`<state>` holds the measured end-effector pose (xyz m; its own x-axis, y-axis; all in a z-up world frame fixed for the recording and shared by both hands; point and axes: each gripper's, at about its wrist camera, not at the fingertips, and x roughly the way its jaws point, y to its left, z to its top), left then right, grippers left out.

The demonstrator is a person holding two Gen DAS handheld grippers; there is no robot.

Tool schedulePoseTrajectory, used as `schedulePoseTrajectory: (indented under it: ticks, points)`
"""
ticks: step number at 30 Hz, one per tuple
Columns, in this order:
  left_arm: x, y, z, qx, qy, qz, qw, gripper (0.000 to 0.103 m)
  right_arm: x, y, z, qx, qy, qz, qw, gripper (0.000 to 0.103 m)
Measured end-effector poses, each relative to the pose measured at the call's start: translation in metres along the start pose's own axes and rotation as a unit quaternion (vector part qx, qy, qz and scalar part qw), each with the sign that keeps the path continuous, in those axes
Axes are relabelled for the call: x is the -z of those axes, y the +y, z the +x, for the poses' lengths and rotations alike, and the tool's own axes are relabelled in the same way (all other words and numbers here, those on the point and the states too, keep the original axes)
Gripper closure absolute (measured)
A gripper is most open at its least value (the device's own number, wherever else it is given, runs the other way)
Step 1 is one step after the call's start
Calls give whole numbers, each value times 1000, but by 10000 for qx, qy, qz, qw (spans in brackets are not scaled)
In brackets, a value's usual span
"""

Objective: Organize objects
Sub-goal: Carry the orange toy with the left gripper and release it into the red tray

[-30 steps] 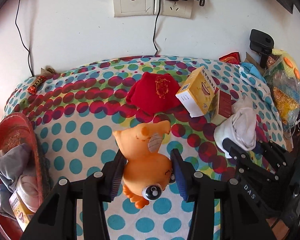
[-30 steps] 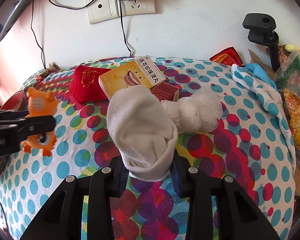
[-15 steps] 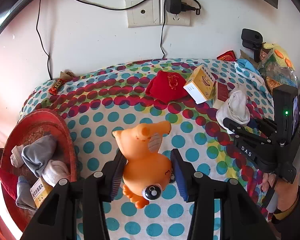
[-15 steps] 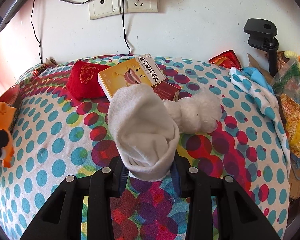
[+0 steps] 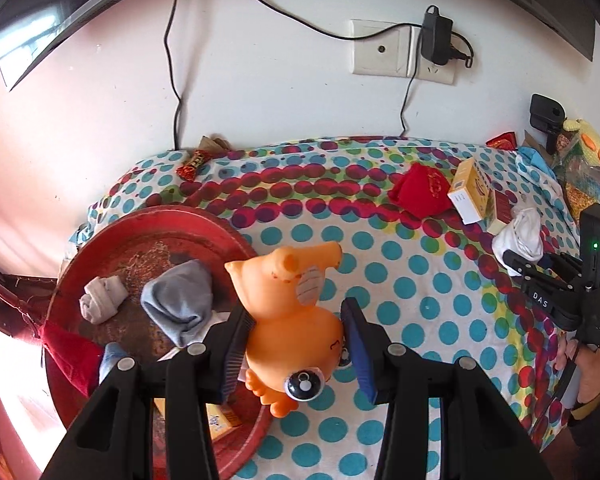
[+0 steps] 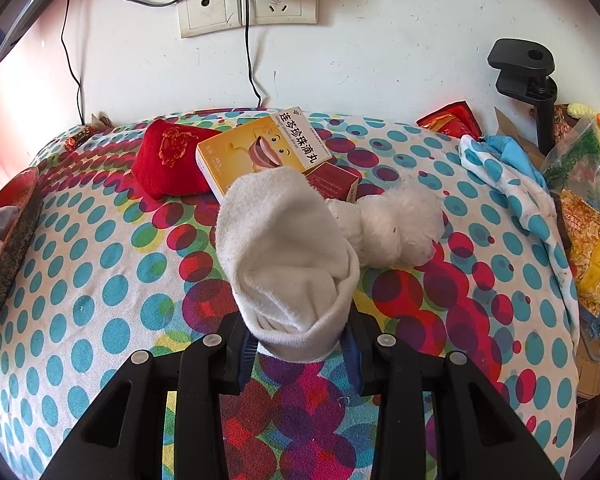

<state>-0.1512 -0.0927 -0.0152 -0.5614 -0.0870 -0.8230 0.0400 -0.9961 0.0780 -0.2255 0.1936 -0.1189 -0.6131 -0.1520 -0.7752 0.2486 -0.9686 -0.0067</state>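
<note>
On the polka-dot cloth (image 6: 100, 280), a red pouch (image 6: 168, 164), a yellow box (image 6: 260, 148) and a fluffy white bundle (image 6: 396, 228) lie beyond the white sock (image 6: 288, 256). The red tray (image 5: 140, 240) at the cloth's left edge holds a grey sock (image 5: 180, 304) and a rolled one (image 5: 100, 300). The left gripper (image 5: 296, 344) hangs over the tray's right rim, jaws pinching an orange duck toy (image 5: 292, 320). The right gripper (image 6: 298, 352) pinches the white sock above the cloth.

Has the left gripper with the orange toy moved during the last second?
Yes. The left gripper, holding the orange toy, has moved left toward the red tray; the wall socket has shifted right in its view.
</note>
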Motion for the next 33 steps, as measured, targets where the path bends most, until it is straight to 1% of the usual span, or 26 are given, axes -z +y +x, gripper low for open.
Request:
schedulePoseTrajectory:
  ticks: [6, 11, 24, 30, 33]
  points:
    - [-1, 41, -7, -198, -54, -227, 9995, 56, 0, 1, 0, 27, -1, -19, 10000, 70]
    - [2, 71, -3, -380, 14, -392, 9985, 57, 0, 2, 0, 82, -4, -65, 9999, 69]
    - [22, 148, 27, -668, 313, -881, 9934, 57, 0, 5, 1, 222, -12, -179, 9996, 69]
    - [34, 181, 38, -718, 460, -1119, 9901, 56, 1, 7, 1, 276, -17, -233, 9993, 69]
    - [39, 195, 40, -603, 488, -1256, 9890, 56, 0, 7, 1, 293, -18, -248, 9993, 69]
